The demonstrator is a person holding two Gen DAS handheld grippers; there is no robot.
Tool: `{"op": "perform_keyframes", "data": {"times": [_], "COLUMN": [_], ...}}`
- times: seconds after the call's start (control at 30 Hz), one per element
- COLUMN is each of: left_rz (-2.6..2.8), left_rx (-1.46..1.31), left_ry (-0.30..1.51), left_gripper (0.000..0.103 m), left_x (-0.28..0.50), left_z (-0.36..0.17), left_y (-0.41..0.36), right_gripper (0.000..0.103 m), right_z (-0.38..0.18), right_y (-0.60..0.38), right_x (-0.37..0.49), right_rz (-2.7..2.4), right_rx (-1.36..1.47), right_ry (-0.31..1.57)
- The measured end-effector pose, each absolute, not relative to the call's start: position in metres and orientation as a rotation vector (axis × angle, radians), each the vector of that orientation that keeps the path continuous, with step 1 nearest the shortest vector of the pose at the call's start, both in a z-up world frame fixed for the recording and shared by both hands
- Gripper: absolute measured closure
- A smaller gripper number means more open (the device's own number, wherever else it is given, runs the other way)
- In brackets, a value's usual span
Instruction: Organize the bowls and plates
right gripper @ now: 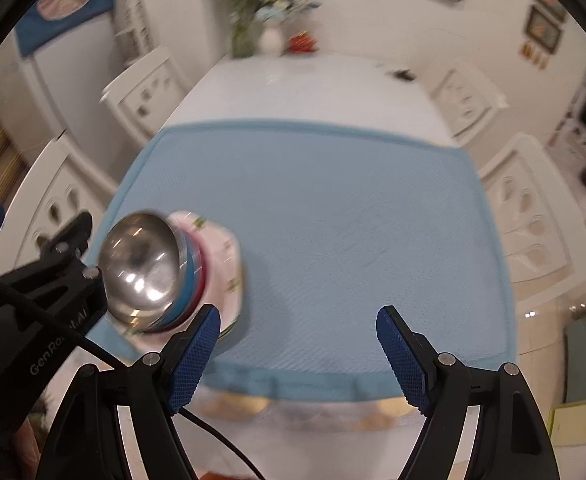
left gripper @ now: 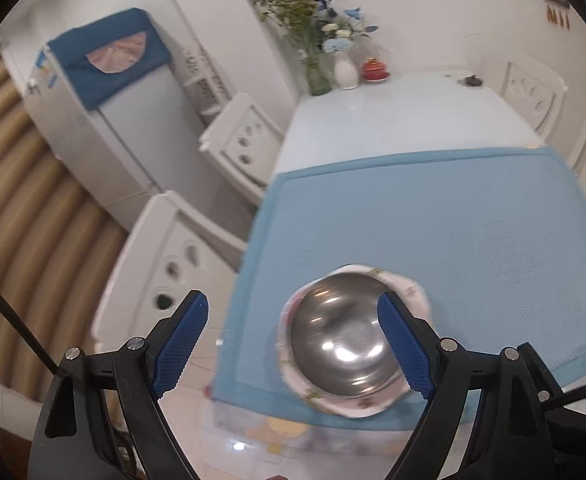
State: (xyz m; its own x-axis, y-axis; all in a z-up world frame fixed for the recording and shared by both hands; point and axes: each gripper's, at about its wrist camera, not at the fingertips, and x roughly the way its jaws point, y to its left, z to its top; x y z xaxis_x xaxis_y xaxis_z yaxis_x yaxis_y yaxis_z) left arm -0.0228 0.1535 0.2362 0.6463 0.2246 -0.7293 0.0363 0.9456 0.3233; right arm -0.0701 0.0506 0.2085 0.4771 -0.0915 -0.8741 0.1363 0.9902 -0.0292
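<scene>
Bowls and plate form one stack near the blue mat's near-left corner, apparently gathered there to tidy them into a single pile.

Left wrist view: the steel bowl [left gripper: 343,344] sits uppermost inside a floral plate [left gripper: 409,294] on the blue mat [left gripper: 453,220], which covers the near part of the tabletop [left gripper: 393,120]. The left claw [left gripper: 293,344] stands wide open and empty; its right pad overlaps the bowl's rim in the picture, and contact cannot be judged.

Right wrist view: blue and red bowls [right gripper: 192,280] show nested beneath the steel one. The right claw [right gripper: 297,354] hovers open over bare mat just right of the stack, holding nothing.
</scene>
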Motion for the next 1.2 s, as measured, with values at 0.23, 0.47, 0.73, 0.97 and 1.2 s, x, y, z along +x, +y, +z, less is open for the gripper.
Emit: {"op": "perform_keyframes", "data": {"times": [0.23,0.47,0.73,0.97,1.2], "left_rz": [0.053,-0.004,0.003,0.034,-0.015], "left_rx": [0.372,0.325,0.292,0.310,0.322], "left_ry": [0.767,0.791,0.836,0.832,0.874], "left_gripper": [0.013,0.011,0.011,0.011,0.011], "left_x": [-0.014,-0.019,-0.020,-0.016,0.000], "left_z": [0.256,0.245,0.224,0.209,0.190], "left_y": [0.102,0.068,0.049,0.042,0.020], "right_gripper": [0.025,0.025,0.025,0.025,0.025], "right_z": [0.224,0.240,0.223,0.188,0.161], "right_y": [0.010,-0.031,-0.075,-0.110,-0.121], "right_x": [-0.071,-0.075,-0.076,-0.075,-0.063], "right_rz": [-0.244,-0.390,-0.404,-0.310,-0.268], "right_rx": [0.075,0.017,-0.006,0.074,0.100], "right_ry": [1.006,0.931,0.979,0.980,0.996]}}
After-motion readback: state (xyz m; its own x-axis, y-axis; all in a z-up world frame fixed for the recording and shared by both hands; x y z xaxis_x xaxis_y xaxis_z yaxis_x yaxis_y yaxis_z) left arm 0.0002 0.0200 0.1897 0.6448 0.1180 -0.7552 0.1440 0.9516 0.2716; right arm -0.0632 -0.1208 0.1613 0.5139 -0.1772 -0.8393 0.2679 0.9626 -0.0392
